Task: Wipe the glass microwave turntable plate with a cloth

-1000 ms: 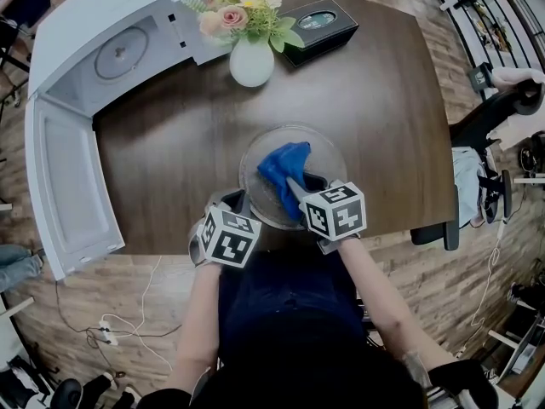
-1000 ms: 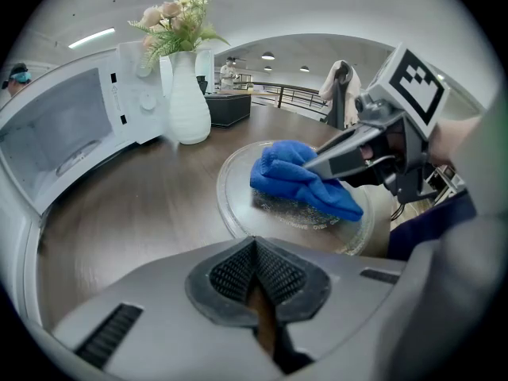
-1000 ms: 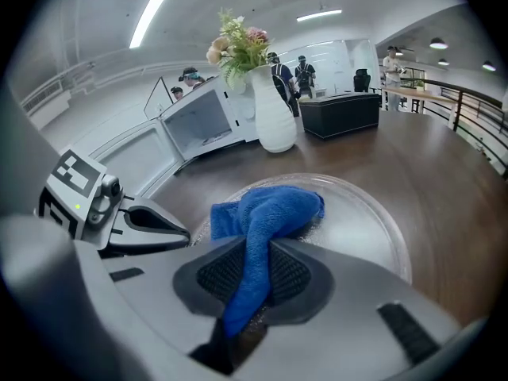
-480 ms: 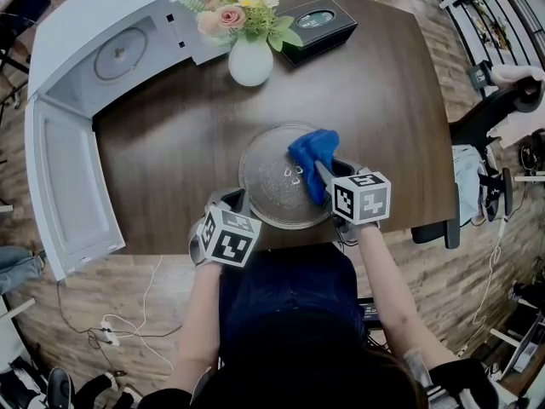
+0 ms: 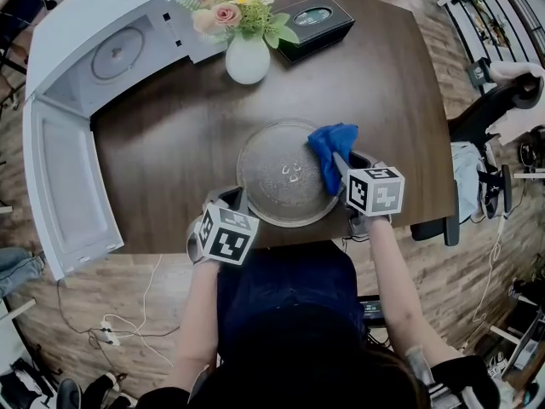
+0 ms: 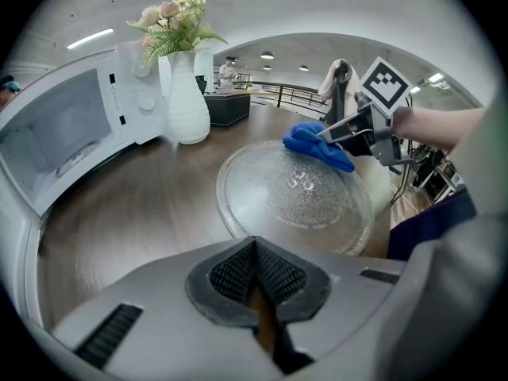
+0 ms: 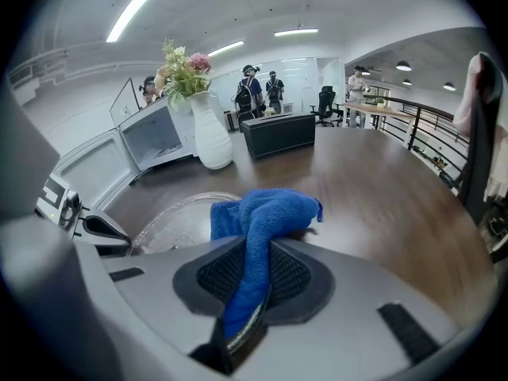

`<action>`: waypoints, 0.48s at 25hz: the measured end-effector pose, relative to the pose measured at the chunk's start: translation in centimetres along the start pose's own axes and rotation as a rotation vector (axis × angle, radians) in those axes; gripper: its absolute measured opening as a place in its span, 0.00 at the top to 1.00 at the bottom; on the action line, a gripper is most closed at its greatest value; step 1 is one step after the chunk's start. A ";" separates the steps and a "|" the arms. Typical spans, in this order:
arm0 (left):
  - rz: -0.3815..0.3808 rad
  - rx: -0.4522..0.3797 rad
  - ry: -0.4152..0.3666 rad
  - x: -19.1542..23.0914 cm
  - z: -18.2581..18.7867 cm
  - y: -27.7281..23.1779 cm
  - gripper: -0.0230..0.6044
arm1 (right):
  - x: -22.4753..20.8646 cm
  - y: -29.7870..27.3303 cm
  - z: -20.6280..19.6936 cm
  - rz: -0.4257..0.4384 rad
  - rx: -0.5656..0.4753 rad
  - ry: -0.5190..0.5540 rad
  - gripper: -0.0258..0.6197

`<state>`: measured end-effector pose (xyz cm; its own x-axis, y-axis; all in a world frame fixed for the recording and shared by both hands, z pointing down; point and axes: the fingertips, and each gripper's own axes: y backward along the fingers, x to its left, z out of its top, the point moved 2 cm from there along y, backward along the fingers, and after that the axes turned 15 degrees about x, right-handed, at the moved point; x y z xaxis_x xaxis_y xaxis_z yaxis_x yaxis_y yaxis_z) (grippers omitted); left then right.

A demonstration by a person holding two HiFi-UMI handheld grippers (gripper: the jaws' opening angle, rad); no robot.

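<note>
At the middle of a dark wooden table (image 5: pixel 170 135), flat and close to the near edge: the glass turntable plate (image 5: pixel 277 173), clear and speckled at the centre. Lying on its far right rim, partly spilling over onto the wood: a bunched blue cloth (image 5: pixel 332 143). Clamped on a fold of that cloth, with fabric filling the gap between the pads and hanging down through it: the jaws of the right gripper (image 5: pixel 340 165), angled in from the plate's right side. Down by the plate's near left rim, just beside the glass and over the table edge: the left gripper (image 5: pixel 231 197), jaws closed together with nothing held, only a sliver of brown wood visible below the pads. Touching the rim or just short of it: impossible to tell. Beyond the plate, well apart from it: an upright white vase (image 5: pixel 248 60) of pink and yellow flowers (image 5: pixel 234 11), and just right of it a black box (image 5: pixel 312 24). At the far left corner: a white microwave (image 5: pixel 111 32), its door (image 5: pixel 64 186) swung wide open toward the near side.
</note>
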<state>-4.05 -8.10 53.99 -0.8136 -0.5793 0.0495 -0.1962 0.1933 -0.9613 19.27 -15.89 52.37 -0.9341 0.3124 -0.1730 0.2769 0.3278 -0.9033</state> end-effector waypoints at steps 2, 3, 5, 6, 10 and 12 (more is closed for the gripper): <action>-0.001 -0.001 0.001 0.0 0.0 0.0 0.96 | -0.9 0.4 0.0 -0.020 -0.005 -0.009 0.87; -0.002 -0.002 0.002 0.0 0.0 0.0 0.96 | -1.2 0.6 0.0 -0.028 -0.009 -0.016 0.87; -0.004 -0.002 0.003 0.0 0.0 0.0 0.96 | -2.0 1.1 0.0 -0.053 -0.023 -0.028 0.87; -0.006 -0.002 0.003 0.0 0.0 0.0 0.96 | -2.4 1.3 -0.1 -0.069 -0.033 -0.032 0.87; -0.015 -0.003 0.006 0.1 0.0 0.0 0.96 | -2.2 2.7 -0.2 -0.090 -0.074 -0.038 0.87; -0.018 -0.004 0.007 0.1 0.0 -0.1 0.96 | -0.8 3.7 -0.1 -0.064 -0.087 -0.029 0.87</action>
<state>-4.11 -8.13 54.06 -0.8138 -0.5771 0.0684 -0.2125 0.1860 -0.9593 21.04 -14.83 49.16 -0.9562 0.2627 -0.1290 0.2343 0.4229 -0.8754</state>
